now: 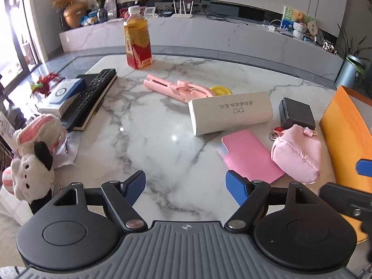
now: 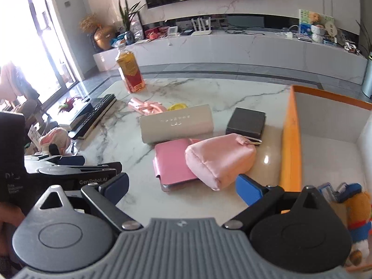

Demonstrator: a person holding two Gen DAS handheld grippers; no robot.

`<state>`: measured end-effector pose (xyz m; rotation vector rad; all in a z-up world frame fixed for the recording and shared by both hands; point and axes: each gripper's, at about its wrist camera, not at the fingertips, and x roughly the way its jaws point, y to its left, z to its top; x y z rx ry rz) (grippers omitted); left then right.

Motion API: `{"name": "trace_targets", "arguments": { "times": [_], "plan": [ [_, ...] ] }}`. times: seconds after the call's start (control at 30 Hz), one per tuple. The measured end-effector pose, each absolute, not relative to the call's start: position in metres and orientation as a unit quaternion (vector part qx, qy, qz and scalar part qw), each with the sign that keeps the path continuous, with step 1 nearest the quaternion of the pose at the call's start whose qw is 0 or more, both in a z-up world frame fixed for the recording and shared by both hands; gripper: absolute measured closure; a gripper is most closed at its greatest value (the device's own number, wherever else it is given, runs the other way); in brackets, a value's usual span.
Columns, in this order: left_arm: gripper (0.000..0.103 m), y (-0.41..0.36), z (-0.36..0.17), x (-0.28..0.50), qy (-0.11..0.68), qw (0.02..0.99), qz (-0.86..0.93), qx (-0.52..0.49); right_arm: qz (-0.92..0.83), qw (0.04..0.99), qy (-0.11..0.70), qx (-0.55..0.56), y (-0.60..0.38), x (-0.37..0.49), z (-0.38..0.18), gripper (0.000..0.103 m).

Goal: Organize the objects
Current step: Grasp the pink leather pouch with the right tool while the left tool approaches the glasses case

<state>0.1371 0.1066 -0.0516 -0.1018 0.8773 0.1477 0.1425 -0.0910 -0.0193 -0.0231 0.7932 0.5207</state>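
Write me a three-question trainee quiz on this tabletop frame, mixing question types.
1. True or false: the drink bottle lies on its side.
2. What rests partly on the flat pink case? A) remote control B) pink pouch C) dark box
3. Fill in: the jaws of the left hand-held gripper and right hand-held gripper are both ___, with nothing between them.

Key: 1 false, it stands upright on the marble table. 2 B. 3 open.
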Motion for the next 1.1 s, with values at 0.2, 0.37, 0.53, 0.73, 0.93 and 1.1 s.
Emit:
{"name": "trace_targets", "arguments": {
  "times": [0.2, 0.37, 0.53, 0.73, 0.93, 1.1],
  "plan": [
    [0.013, 0.136, -0.052, 0.14, 0.42, 0.896, 0.131, -0.058, 0.318, 0.845, 0.431, -0.003, -0.041, 0.195, -0.046, 0.006],
    [0.015, 0.146, -0.056, 0.149, 0.435, 0.888, 0.139, -0.046, 0.334, 0.803, 0.492, 0.035, -0.015, 0.236, -0.079, 0.009],
    [0.015, 0.15, -0.062, 0.152, 0.449, 0.884, 0.122, -0.057, 0.278, 0.811, 0.512, 0.043, -0.019, 0.262, -0.098, 0.013],
    [0.015, 0.155, -0.066, 0.152, 0.464, 0.876, 0.113, -0.071, 0.232, 0.826, 0.513, 0.004, -0.018, 0.279, -0.106, 0.009],
    [0.015, 0.163, -0.064, 0.149, 0.463, 0.874, 0.113, -0.095, 0.242, 0.819, 0.516, -0.062, 0.0, 0.267, -0.119, 0.004],
    [0.015, 0.164, -0.065, 0.149, 0.467, 0.872, 0.113, -0.098, 0.242, 0.83, 0.484, -0.134, 0.013, 0.251, -0.127, 0.001]
  ]
}}
